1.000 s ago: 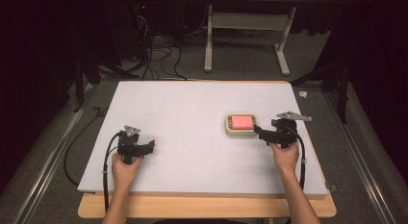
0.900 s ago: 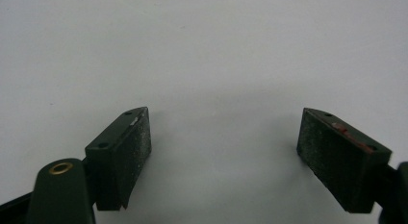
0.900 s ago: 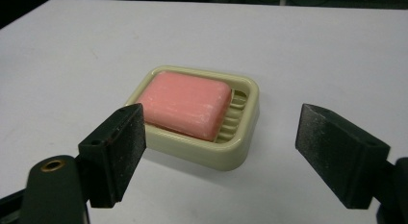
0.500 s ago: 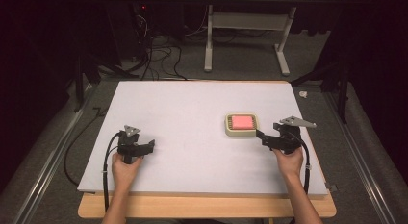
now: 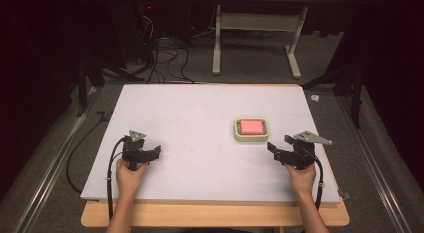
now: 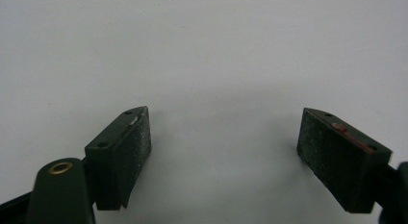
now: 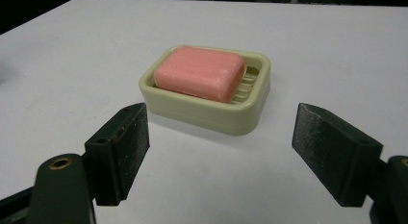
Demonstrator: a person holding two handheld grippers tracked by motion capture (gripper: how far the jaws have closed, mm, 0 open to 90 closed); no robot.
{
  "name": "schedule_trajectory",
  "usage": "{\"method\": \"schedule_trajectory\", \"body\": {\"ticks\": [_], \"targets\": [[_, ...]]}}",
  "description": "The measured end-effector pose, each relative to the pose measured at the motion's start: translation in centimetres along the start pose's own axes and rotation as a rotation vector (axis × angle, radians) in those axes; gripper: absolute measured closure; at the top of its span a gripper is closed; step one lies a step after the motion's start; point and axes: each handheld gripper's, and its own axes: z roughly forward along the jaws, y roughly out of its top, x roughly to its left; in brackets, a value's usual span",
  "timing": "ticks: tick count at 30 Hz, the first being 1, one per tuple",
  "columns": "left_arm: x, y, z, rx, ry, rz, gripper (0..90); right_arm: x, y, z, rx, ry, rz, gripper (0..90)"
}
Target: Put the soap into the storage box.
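High view and both gripper views, soap-dish scene. You are holding your right gripper [image 5: 272, 147] at the lower right of the high view, its jaws pointing toward the cream soap dish [image 5: 251, 130] that is sitting right of centre on the white table [image 5: 190, 118]; the pink soap bar [image 5: 251, 127] is lying inside the dish. In the right gripper view the dish [image 7: 208, 105] with its bar [image 7: 199, 72] is standing just beyond the jaws, which have just been closing yet are standing apart with nothing between them. Your left gripper [image 5: 156, 151] is resting at the lower left, jaws wide over bare table [image 6: 202, 51]. The step in hand appears to be a pause clear of the dish; any next grasp is calling for you to advance the right gripper until the jaws are straddling the dish or bar.
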Motion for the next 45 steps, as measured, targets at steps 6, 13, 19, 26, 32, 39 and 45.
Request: {"method": "schedule_trajectory", "body": {"ticks": [6,13,19,26,32,39,45], "targets": [[0.0,0.0,0.0,-0.001,0.001,0.004,19.8,0.1,-0.6,0.1,0.005,0.002,0.008,21.8],[0.0,0.0,0.0,0.0,0.0,-0.001,19.8,0.4,-0.9,-0.1,0.012,0.0,0.01,21.9],[0.0,0.0,0.0,-0.001,0.0,-0.002,19.8,0.5,-1.6,-0.4,0.026,-0.003,0.005,22.6],[0.0,0.0,0.0,-0.001,0.0,-0.002,19.8,0.6,-2.5,0.0,0.049,0.002,0.013,23.0],[0.0,0.0,0.0,-0.001,0.0,-0.002,19.8,0.8,-3.0,0.2,0.069,-0.001,0.005,23.8],[0.0,0.0,0.0,-0.001,0.0,-0.002,19.8,0.9,-3.3,0.4,0.092,-0.01,-0.003,24.9],[0.0,0.0,0.0,-0.001,0.0,-0.002,19.8,1.0,-3.5,0.7,0.111,-0.032,-0.031,25.7]]}}
